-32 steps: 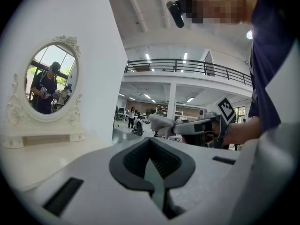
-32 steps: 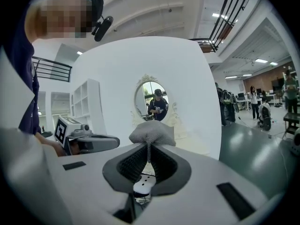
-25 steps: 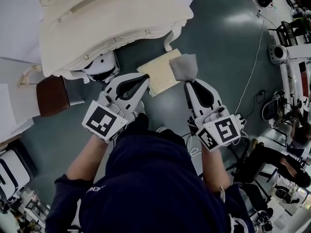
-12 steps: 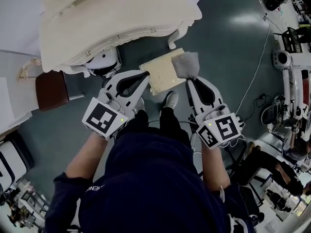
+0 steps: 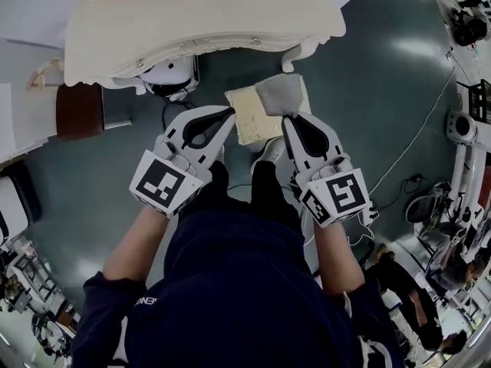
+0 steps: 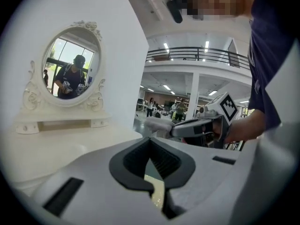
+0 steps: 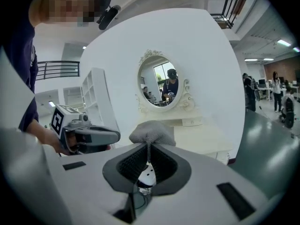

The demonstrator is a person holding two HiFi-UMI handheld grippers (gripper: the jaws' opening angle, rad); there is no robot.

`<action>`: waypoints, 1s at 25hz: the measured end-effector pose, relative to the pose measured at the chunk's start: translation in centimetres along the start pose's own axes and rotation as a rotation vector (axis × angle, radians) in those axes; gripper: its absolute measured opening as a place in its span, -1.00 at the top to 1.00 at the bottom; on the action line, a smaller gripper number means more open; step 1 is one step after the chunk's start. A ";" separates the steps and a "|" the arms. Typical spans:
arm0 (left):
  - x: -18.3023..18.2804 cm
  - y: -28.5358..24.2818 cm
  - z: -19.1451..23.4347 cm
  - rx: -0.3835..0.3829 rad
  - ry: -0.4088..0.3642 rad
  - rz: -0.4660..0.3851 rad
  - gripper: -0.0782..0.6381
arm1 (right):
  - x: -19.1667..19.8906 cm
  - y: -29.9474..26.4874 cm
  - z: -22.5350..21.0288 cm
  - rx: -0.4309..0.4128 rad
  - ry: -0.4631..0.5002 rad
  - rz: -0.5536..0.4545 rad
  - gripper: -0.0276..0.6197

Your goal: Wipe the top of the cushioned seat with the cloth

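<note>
Over the far right corner of the cushioned seat (image 5: 252, 119), cloth (image 5: 280, 92) bunched, clamped in right gripper (image 5: 287, 116) jaws. Left gripper (image 5: 229, 113) jaws together, empty, at seat's left edge. Dressing table (image 5: 192, 14) close beyond; open floor (image 5: 368, 106) rightward.

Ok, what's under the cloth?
The cream cushioned seat; the cloth, pinched in the right hand-held gripper, covers its far right corner, so contact there can't be seen.
</note>
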State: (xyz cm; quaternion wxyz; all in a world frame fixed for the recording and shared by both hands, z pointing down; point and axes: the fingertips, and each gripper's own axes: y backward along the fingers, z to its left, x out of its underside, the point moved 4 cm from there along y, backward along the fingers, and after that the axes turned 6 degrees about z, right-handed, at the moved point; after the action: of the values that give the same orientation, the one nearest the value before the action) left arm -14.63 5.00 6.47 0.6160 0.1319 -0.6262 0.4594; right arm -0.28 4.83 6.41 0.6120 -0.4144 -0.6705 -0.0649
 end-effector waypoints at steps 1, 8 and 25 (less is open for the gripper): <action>0.4 -0.5 0.2 -0.018 0.014 0.014 0.76 | 0.3 -0.6 -0.6 -0.019 -0.001 0.009 0.79; 2.4 -4.2 1.9 -0.083 0.039 0.032 0.76 | 3.8 -5.7 -5.0 -0.078 -0.009 0.069 0.79; 18.0 -12.2 11.9 -0.119 0.157 0.214 0.76 | 22.3 -23.3 -10.9 -0.112 -0.078 0.310 0.79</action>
State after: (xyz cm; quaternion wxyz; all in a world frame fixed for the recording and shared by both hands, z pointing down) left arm -17.13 -3.24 29.72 0.6173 -0.0086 -0.6127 0.4935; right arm -4.68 -6.13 38.34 0.5640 -0.5488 -0.6170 0.0092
